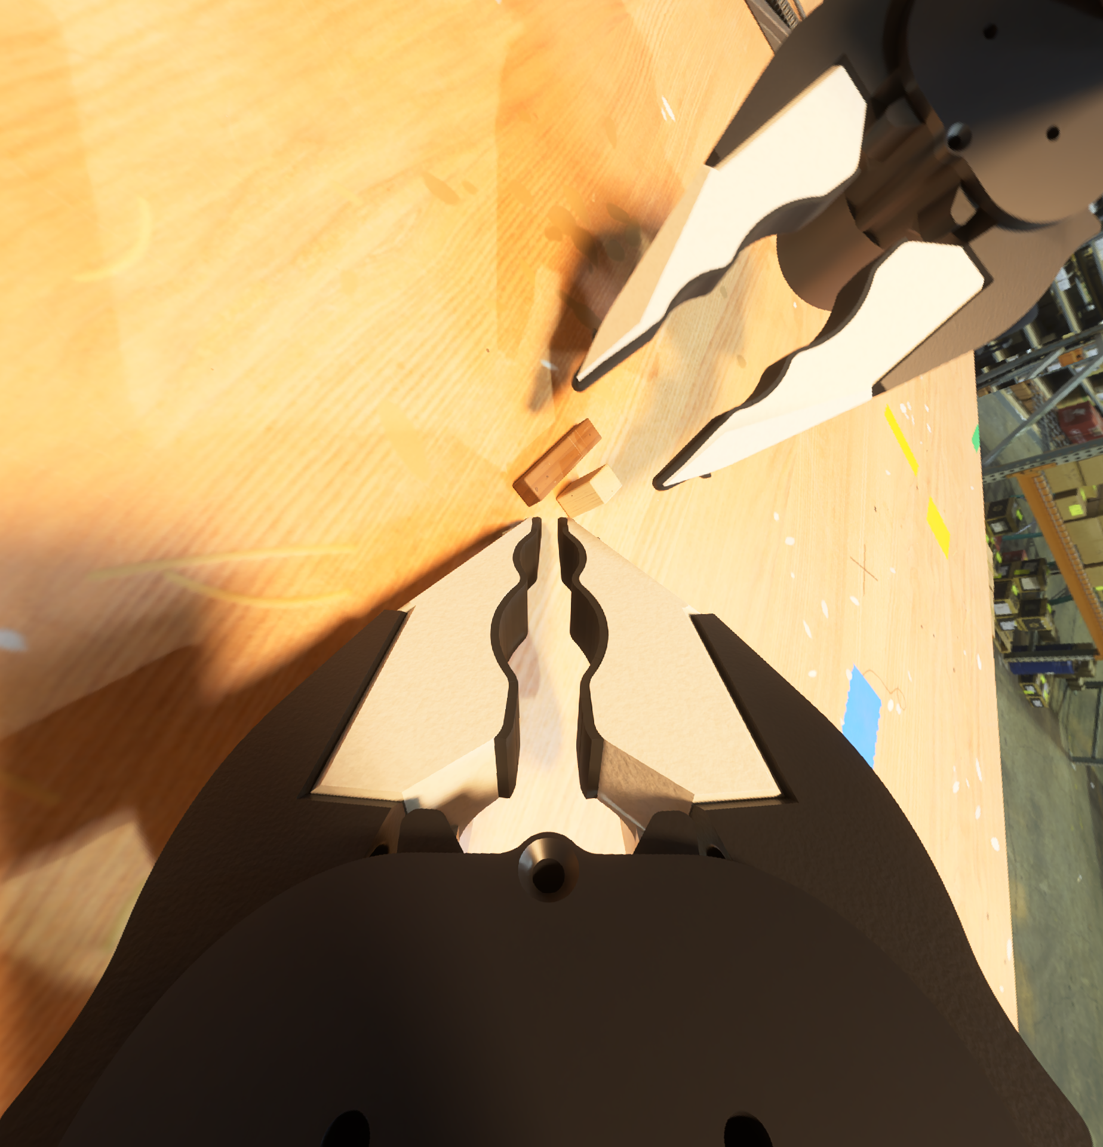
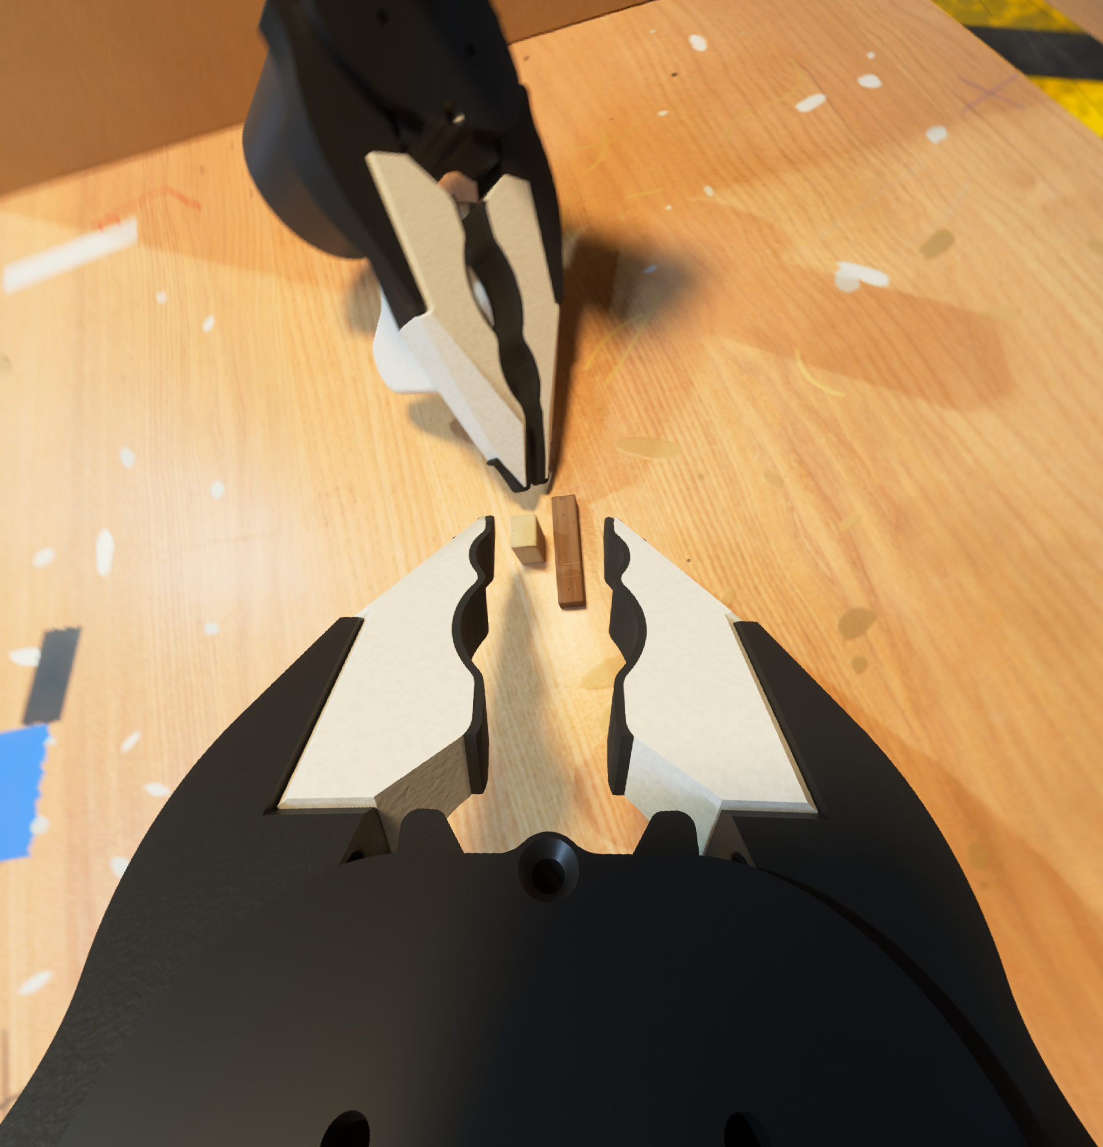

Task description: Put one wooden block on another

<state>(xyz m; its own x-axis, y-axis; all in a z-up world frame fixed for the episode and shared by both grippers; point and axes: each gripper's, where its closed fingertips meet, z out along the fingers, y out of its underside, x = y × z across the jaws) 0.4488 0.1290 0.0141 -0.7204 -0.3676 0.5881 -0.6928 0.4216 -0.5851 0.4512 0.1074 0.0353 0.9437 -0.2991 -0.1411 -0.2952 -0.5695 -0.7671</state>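
Two wooden blocks lie side by side on the wooden table (image 1: 257, 323), close together. One is a long dark brown block (image 1: 558, 462), the other a small pale cube (image 1: 592, 490). My left gripper (image 1: 549, 522) is shut and empty, its tips just short of the blocks. My right gripper (image 1: 617, 431) is open and empty, its tips on the far side of them. In the right wrist view the pale cube (image 2: 527, 537) and the brown block (image 2: 567, 549) lie just beyond my open right gripper (image 2: 549, 521). The left gripper (image 2: 531, 484) points down at them from behind.
The table edge (image 1: 986, 620) runs down the right of the left wrist view, with warehouse shelving (image 1: 1064, 496) beyond. Blue tape (image 2: 9, 794), black tape (image 2: 52, 676), a white strip (image 2: 71, 254) and paint specks mark the tabletop. A brown board (image 2: 102, 93) stands at the back left.
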